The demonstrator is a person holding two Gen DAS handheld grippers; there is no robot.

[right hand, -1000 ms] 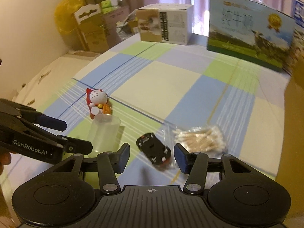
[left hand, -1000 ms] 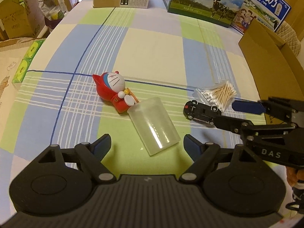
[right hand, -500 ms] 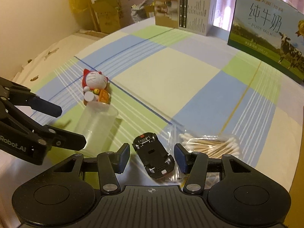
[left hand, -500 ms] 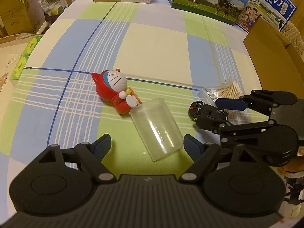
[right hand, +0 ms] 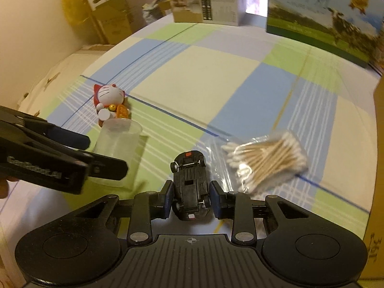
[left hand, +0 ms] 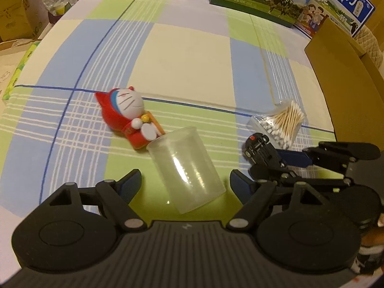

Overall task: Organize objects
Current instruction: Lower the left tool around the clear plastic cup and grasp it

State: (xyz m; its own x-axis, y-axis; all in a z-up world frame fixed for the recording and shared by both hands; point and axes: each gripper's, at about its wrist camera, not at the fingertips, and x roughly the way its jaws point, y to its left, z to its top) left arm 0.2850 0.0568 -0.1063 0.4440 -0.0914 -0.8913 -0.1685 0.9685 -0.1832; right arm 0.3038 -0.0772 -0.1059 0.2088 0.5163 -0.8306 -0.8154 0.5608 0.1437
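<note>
Right gripper [right hand: 191,201] — fingers closed in on the flanks of the black toy car [right hand: 190,182], which lies wheels-up on the checked cloth [right hand: 196,76]; the car's far end points to 12 o'clock. Bag of cotton swabs [right hand: 266,159] just beside it at 2 o'clock. Left gripper [left hand: 184,182] wide open, holding nothing — clear plastic cup [left hand: 186,168] lies on its side between the fingers, its rim touching the red cat figurine [left hand: 130,117] at 11 o'clock.

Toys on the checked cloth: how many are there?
2. The red cat figure lies left, touching the mouth of the tipped plastic cup. The black toy car, wheels up, sits between the right gripper fingers.
</note>
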